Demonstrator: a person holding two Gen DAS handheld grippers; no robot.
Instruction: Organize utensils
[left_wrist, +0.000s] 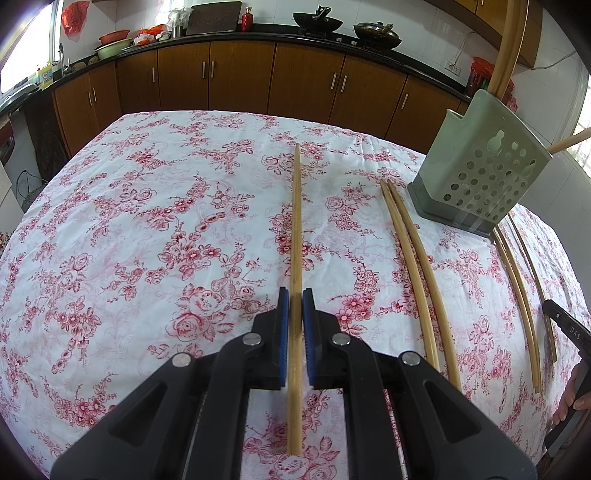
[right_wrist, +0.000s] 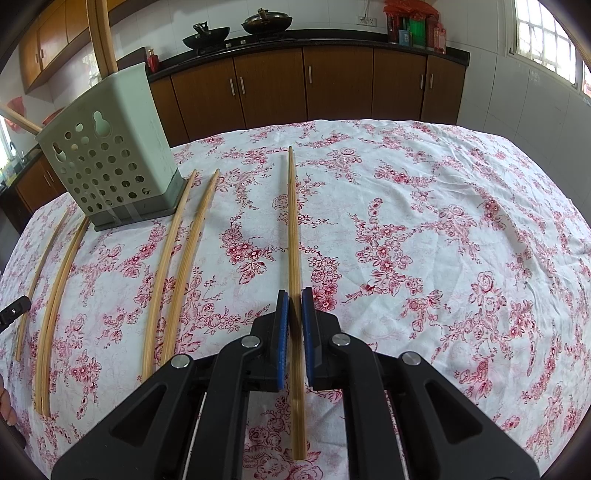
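Left claw pinches a chopstick running toward 12 o'clock over the floral bench; right claw pinches another chopstick; holder at 10 o'clock

We note a white tablecloth printed with red-pink roses, tan bamboo chopsticks, and a pale green utensil holder with round perforations. Our grippers are black with blue pads.
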